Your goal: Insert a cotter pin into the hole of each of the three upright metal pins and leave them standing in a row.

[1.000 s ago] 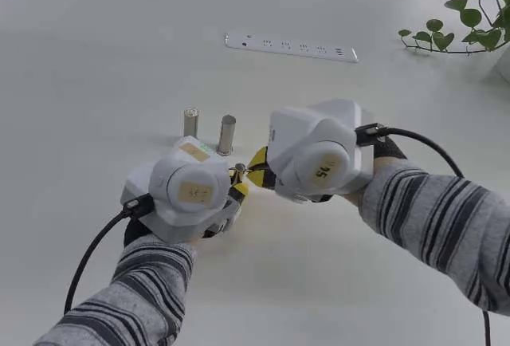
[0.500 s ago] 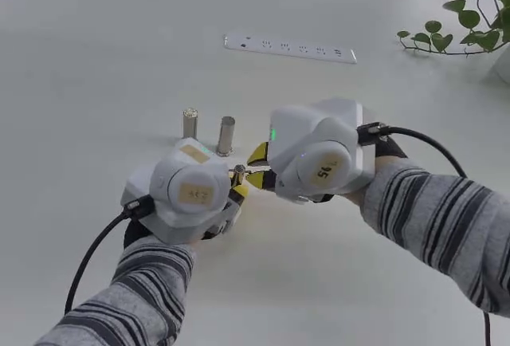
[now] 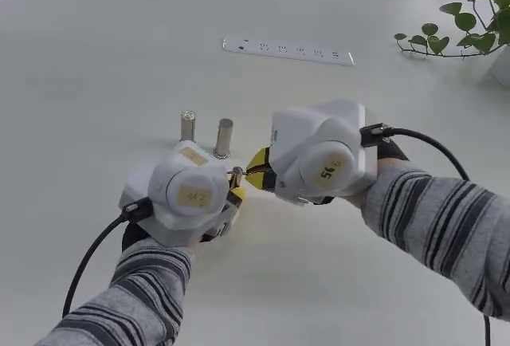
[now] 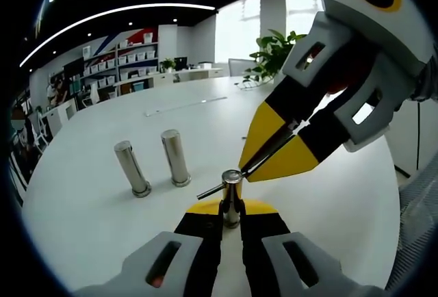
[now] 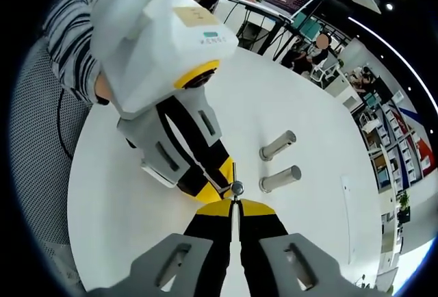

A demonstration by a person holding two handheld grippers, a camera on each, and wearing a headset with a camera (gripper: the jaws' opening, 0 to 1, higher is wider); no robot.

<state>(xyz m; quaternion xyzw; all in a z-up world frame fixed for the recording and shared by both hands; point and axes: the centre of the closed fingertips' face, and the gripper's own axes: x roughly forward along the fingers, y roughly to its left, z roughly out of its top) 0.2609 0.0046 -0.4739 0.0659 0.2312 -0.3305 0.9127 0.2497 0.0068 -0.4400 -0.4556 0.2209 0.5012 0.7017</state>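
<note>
Left gripper (image 3: 236,190) clamps the upright metal pin (image 4: 232,202), right gripper (image 3: 256,172) at its 3 o'clock pinches the cotter pin (image 4: 211,190).

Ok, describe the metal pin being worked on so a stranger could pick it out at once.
On the white table, this side of the power strip, two metal pins stand free side by side. The third pin is just right of them, clamped in the left gripper. It alone has a cotter pin through its head.
</note>
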